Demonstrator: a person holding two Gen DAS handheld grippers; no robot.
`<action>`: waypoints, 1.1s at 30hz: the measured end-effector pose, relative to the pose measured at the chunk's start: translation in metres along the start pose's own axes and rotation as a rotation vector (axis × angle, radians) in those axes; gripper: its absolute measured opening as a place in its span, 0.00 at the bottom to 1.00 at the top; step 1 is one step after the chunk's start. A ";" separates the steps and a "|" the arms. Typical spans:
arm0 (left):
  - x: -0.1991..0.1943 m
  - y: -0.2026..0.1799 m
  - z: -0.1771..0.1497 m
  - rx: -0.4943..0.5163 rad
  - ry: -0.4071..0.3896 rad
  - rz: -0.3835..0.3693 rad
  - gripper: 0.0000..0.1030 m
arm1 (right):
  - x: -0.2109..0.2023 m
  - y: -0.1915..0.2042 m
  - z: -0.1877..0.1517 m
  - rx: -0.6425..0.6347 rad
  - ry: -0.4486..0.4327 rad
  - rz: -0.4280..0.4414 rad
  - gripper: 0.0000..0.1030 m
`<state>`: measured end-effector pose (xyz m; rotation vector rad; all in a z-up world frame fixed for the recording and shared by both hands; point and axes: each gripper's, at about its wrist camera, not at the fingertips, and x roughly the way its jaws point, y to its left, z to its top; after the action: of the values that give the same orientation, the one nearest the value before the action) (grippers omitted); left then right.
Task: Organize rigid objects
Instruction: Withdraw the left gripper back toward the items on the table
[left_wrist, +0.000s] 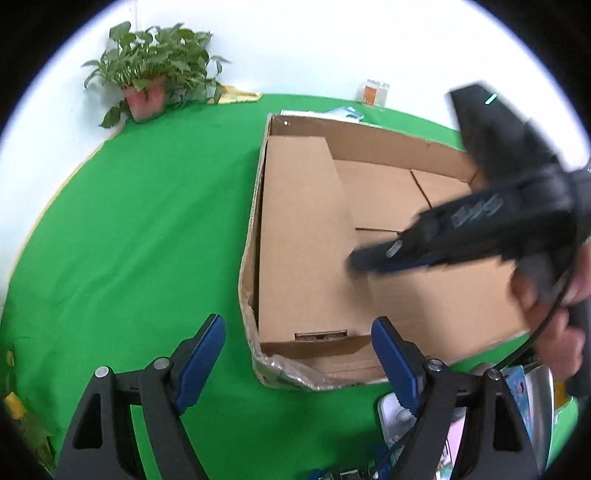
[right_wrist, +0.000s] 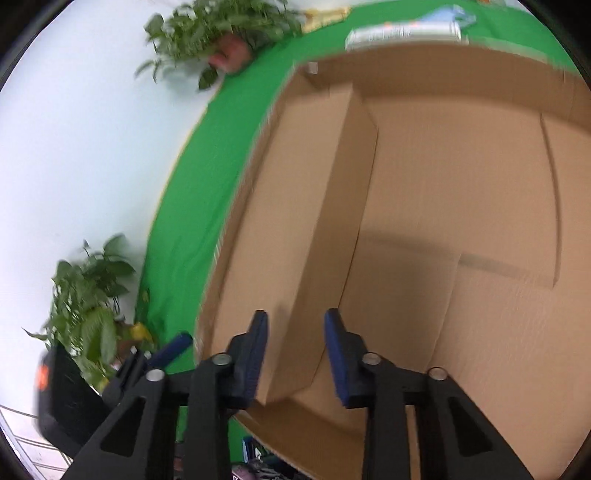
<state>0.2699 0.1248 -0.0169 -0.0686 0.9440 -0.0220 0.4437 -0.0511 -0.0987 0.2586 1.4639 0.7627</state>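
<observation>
An open cardboard box (left_wrist: 273, 125) stands on the green table, with a long closed carton (left_wrist: 303, 236) along its left wall. My left gripper (left_wrist: 299, 354) is open and empty, low over the box's near left corner. My right gripper (right_wrist: 295, 339) is open and empty, over the box and next to the long carton (right_wrist: 295, 221); it shows blurred in the left wrist view (left_wrist: 373, 260). The box wall (right_wrist: 443, 70) fills the right wrist view.
A potted plant (left_wrist: 147, 85) stands at the table's far left corner, a jar (left_wrist: 373, 92) at the back. Books or packets (left_wrist: 343, 112) lie behind the box. Several small items (left_wrist: 517, 402) lie near the table's front right. A second plant (right_wrist: 92, 302) is beside the table.
</observation>
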 end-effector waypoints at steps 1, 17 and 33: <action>-0.004 -0.001 -0.001 0.007 -0.007 0.002 0.79 | 0.008 0.001 -0.005 0.009 0.008 0.028 0.26; -0.121 -0.032 -0.055 0.023 -0.373 -0.039 0.85 | -0.173 0.084 -0.244 -0.211 -0.673 -0.572 1.00; -0.129 -0.097 -0.119 0.028 -0.301 -0.033 0.13 | -0.170 0.002 -0.382 -0.196 -0.647 -0.678 0.49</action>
<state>0.0991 0.0281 0.0247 -0.0594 0.6412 -0.0540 0.0933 -0.2609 -0.0121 -0.1394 0.7679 0.2202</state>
